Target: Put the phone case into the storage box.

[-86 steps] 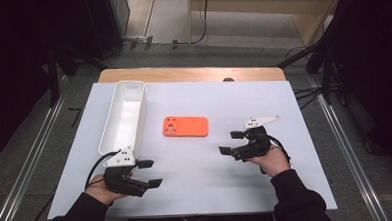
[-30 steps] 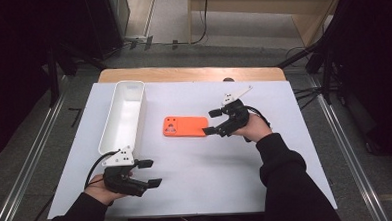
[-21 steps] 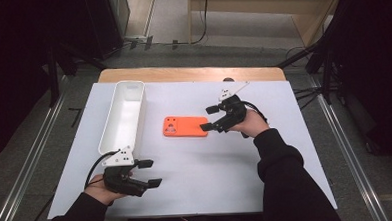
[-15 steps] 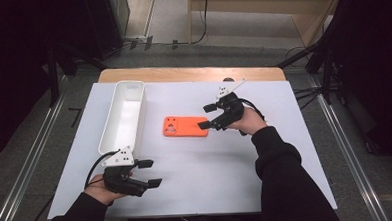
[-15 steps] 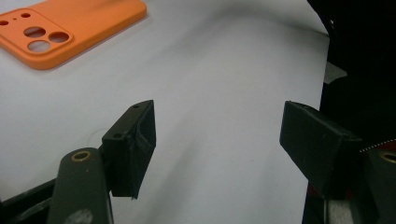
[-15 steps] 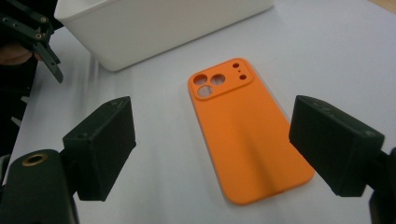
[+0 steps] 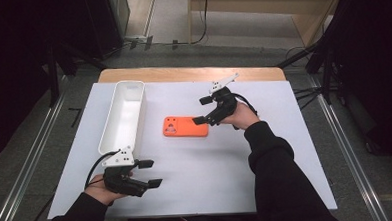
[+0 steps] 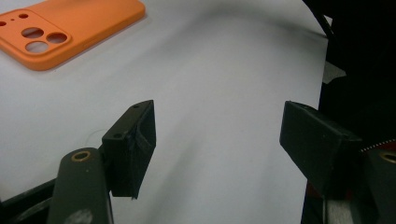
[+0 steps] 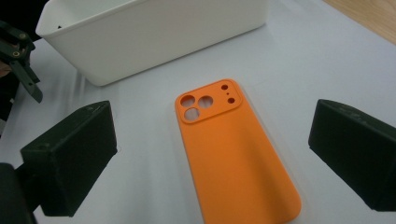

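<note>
White sheet (image 7: 267,177) covers wooden table (image 7: 182,73); smooth orange case (image 7: 185,126), matte probably, lies between spread right gripper (image 7: 202,110) jaws, just opening; left gripper (image 7: 149,173) spread, empty.

I can't read any words, numbers or signs here. The orange phone case (image 9: 233,149) and the white bin (image 7: 124,113) are plain.

A lab: white-covered table (image 7: 197,190), floor rails (image 7: 21,168), cables (image 7: 200,20).

Right gripper (image 7: 200,110) nearer orange case (image 7: 185,126), jaws wider.
</note>
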`<control>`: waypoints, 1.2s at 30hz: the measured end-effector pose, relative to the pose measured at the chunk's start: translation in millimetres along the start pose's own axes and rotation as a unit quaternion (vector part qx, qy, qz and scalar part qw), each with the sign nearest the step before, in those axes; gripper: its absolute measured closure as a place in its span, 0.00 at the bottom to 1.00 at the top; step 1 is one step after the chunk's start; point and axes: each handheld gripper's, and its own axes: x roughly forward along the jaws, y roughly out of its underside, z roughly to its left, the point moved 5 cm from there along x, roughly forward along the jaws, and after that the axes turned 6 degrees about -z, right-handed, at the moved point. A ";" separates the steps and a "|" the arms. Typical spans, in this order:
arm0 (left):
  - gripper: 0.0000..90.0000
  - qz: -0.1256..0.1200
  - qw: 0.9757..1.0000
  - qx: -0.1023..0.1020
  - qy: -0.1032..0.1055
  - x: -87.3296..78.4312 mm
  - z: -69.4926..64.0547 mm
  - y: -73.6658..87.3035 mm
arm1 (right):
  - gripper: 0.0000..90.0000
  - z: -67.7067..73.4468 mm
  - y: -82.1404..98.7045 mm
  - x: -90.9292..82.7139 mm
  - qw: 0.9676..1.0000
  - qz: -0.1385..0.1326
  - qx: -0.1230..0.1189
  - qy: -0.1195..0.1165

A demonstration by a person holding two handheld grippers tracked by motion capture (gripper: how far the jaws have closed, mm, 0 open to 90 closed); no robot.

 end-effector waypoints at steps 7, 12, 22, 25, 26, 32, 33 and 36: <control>0.30 0.000 1.000 0.000 0.001 -0.1 -0.3 -0.1 | 0.00 -2.7 -3.9 6.9 1.000 0.005 0.001 -0.001; 0.30 0.000 1.000 0.001 0.001 -0.3 -0.6 -0.3 | 0.00 -5.7 -5.4 14.8 1.000 0.019 -0.002 -0.003; 0.30 0.001 1.000 0.003 0.003 -0.6 -1.3 -0.3 | 0.00 -8.3 -8.1 30.9 1.000 0.025 -0.007 -0.004; 0.30 0.000 1.000 0.003 0.005 -0.3 -1.6 -0.6 | 0.00 -9.8 -8.6 33.9 1.000 0.026 -0.007 -0.002; 0.30 0.000 1.000 0.003 0.005 -0.3 -1.7 -0.6 | 0.00 -9.9 -8.9 35.2 1.000 0.027 -0.007 -0.003; 0.30 -0.002 1.000 0.003 0.004 -1.0 -1.8 -0.7 | 0.00 -10.4 -12.2 42.9 0.999 0.032 -0.014 -0.005; 0.30 -0.002 1.000 0.003 0.004 -1.0 -1.8 -0.7 | 0.00 -10.2 -13.0 44.8 0.999 0.038 -0.018 -0.007; 0.30 -0.002 1.000 0.003 0.005 -1.2 -2.1 -0.8 | 0.00 -10.4 -12.4 47.1 0.999 0.048 -0.020 -0.006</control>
